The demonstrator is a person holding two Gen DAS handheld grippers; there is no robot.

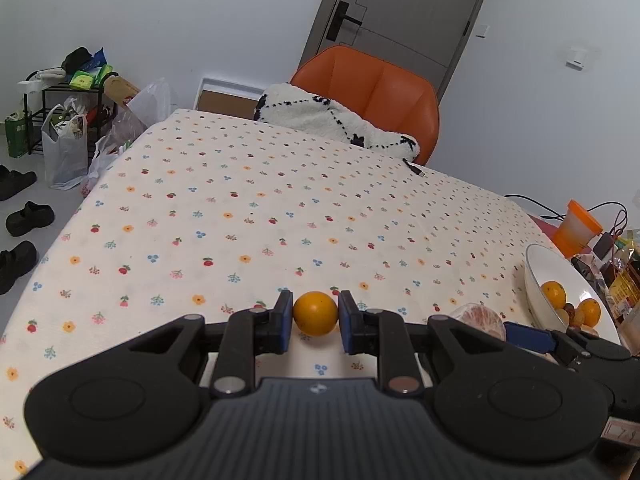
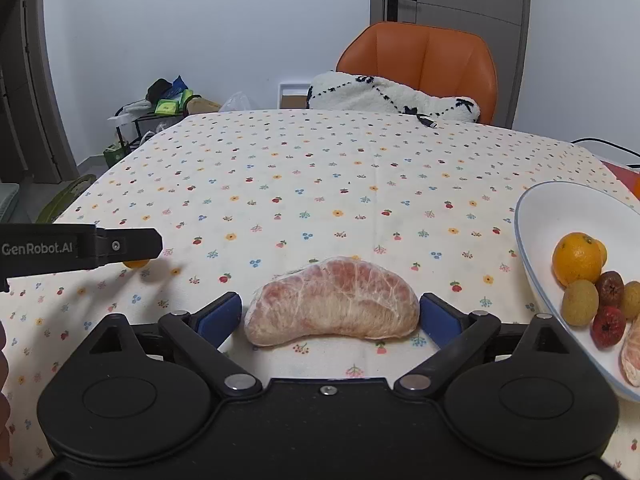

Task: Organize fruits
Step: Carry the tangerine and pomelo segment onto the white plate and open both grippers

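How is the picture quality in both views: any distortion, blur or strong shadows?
Left wrist view: strong fisheye bending, dark corners, the door leans; the orange is sharp. Right wrist view: the same curving at the table edge; even, soft light, only a faint shadow under the pomelo segment; no glare.

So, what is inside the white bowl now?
The white bowl holds two oranges, small yellowish and dark red fruits, and one peeled pomelo piece cut off by the picture edge. Anything lying beneath them is hidden.

Orange (image 1: 315, 313), peeled pomelo segment (image 2: 332, 302) on cloth
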